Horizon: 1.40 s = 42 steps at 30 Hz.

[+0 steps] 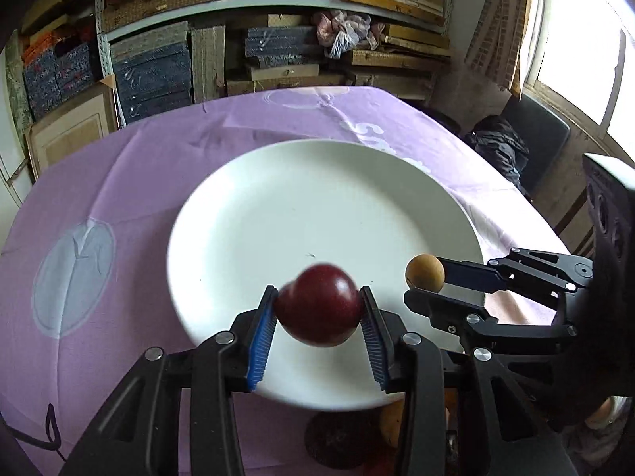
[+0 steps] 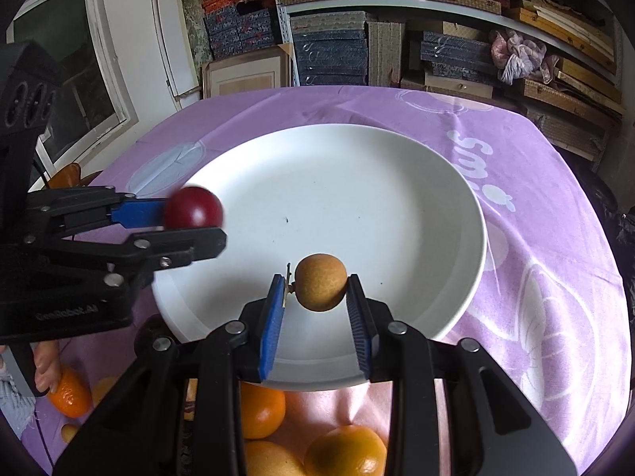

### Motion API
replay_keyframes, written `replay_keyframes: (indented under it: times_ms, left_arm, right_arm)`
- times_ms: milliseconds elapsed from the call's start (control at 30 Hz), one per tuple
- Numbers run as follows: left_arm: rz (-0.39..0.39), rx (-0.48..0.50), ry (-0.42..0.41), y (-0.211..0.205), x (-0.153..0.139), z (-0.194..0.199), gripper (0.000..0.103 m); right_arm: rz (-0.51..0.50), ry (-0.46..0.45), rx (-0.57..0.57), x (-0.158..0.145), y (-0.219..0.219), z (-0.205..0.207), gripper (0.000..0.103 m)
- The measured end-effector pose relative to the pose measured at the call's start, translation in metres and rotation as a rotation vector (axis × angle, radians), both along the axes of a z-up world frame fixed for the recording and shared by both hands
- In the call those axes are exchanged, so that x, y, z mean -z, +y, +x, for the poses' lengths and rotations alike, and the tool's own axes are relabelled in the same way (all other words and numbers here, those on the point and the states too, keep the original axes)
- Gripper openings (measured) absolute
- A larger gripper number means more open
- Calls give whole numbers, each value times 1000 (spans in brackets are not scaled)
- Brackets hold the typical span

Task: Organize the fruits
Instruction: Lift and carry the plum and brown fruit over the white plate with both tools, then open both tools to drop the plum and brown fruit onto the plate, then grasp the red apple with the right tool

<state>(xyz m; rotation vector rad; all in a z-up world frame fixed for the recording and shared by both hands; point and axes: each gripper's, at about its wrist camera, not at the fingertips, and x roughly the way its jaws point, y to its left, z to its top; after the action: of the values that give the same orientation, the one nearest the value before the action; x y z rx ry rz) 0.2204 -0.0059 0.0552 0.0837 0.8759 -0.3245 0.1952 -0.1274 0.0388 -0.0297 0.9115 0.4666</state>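
Both cams sit just behind their own fingers, tilted down & forward over the near edge of the white plate (image 1: 317, 198) — close in, plate fills mid-frame. Left wrist view looks from the left, catching the right gripper (image 1: 426, 291) at its right edge; right wrist view looks from the right, with the left gripper (image 2: 190, 222) at its left. Shared: plate, purple tablecloth (image 2: 535, 182), far shelves (image 1: 278, 8) — same facing.

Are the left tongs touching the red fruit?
Touching. The left wrist view shows the left tongs with both blue pads pressed against the red fruit.
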Motion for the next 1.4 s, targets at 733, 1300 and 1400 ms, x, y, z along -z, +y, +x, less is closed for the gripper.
replay_keyframes:
  times_ms: [733, 1300, 1400]
  left_arm:
    - [-7, -203, -337, 89, -93, -190, 100]
    - [-144, -239, -151, 102, 14, -296, 100]
    - [-157, -238, -138, 107, 17, -294, 100]
  right_arm:
    - [262, -558, 80, -145, -91, -200, 99]
    - [178, -204, -58, -42, -40, -350, 99]
    - [161, -215, -78, -39, -27, -353, 99]
